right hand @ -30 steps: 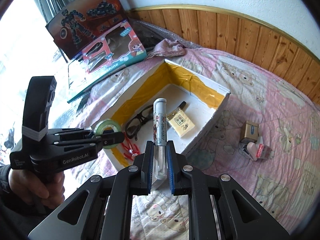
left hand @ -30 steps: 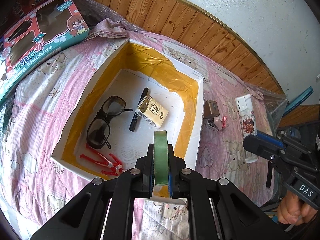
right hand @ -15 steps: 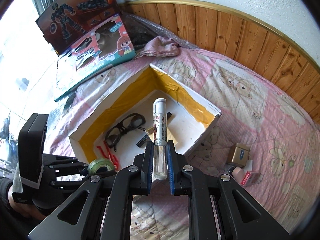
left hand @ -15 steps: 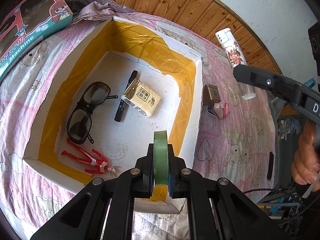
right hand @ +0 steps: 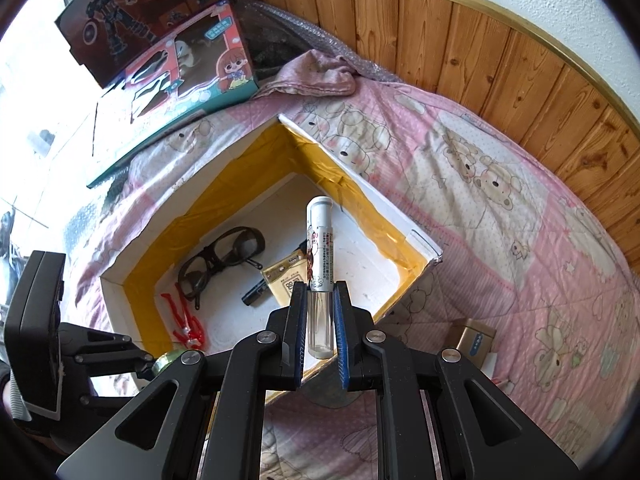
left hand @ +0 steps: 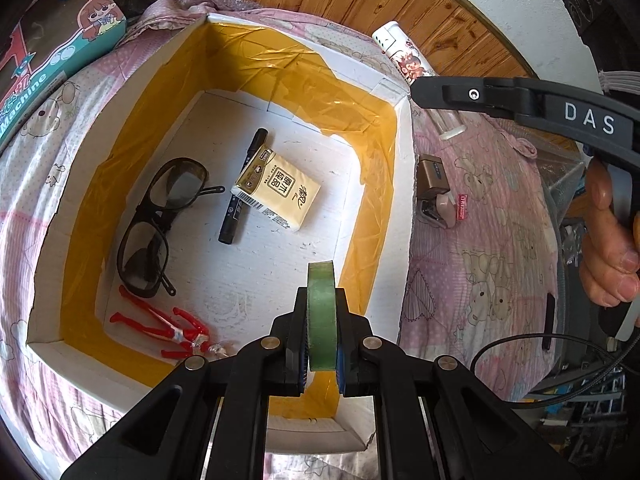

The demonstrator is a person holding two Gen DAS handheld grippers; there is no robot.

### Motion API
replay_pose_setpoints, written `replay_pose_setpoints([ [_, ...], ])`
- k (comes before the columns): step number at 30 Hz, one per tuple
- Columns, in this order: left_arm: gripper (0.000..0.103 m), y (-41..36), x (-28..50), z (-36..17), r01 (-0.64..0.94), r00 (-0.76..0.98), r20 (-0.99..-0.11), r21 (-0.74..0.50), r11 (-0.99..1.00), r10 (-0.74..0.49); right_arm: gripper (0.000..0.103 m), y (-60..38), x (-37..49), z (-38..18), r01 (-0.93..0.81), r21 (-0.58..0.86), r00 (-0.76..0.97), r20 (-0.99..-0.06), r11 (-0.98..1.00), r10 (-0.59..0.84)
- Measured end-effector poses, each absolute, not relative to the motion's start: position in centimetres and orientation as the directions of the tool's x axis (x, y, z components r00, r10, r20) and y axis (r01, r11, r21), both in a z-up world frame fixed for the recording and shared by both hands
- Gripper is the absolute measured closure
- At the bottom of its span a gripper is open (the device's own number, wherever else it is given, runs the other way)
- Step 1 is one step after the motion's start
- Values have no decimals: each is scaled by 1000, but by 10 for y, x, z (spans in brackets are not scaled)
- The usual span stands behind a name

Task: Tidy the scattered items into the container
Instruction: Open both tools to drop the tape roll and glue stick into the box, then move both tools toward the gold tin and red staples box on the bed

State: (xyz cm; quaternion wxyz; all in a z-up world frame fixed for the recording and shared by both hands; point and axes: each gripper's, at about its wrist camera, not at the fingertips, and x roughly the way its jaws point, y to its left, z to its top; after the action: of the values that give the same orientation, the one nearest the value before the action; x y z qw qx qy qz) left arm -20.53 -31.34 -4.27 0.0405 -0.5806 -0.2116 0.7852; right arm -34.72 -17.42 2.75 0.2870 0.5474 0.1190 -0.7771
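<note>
The white foam box (left hand: 402,184), lined inside with yellow tape, is lying open on a bed covered by a pink quilt (right hand: 500,208) printed with bears. Inside it, dark glasses (left hand: 160,232) are resting on the white floor, with a black marker (left hand: 242,188) just beside them and a cream tissue pack (left hand: 278,188) lying partly over the marker. A red toy figure (left hand: 168,330) is lying near the box's near wall.

The left tongs (left hand: 322,344) are gripping a roll of green tape (left hand: 321,312) on edge, holding it above the near end of the box. The right tongs (right hand: 320,328) are squeezing a clear tube with a white cap and a printed label (right hand: 319,248), which is pointing forward along the fingers and hanging over the box's corner. In the left wrist view the same tube is showing beyond the box's far right corner, with a hand (left hand: 608,240) wrapped around the right handle.

Outside the box, on the quilt to its right, a small tan box (left hand: 432,176) is sitting next to a small pink item with a red label (left hand: 448,212); what the latter is cannot be told. Past the box's far left corner, a crumpled cloth (right hand: 316,76) is lying against the wood panelling (right hand: 460,44), and a teal and pink toy carton (right hand: 188,68) is leaning there with a dark robot toy carton (right hand: 136,8) behind it.
</note>
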Motion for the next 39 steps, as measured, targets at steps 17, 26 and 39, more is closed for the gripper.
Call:
replay_pose_setpoints([
  [17, 92, -310, -222, -66, 195, -271, -923, -329, -924, 272, 89, -183, -374, -17, 628, 94, -160, -956, -772, -247],
  [26, 72, -330, -219, -83, 287, -244, -926, -353, -891, 289, 85, -170, -379, -21, 577, 136, -160, -948, -805, -275],
  [39, 72, -335, -209, -71, 289, -269, -926, -340, -895, 265, 85, -153, -350, -12, 501, 253, -125, -925, -827, -359],
])
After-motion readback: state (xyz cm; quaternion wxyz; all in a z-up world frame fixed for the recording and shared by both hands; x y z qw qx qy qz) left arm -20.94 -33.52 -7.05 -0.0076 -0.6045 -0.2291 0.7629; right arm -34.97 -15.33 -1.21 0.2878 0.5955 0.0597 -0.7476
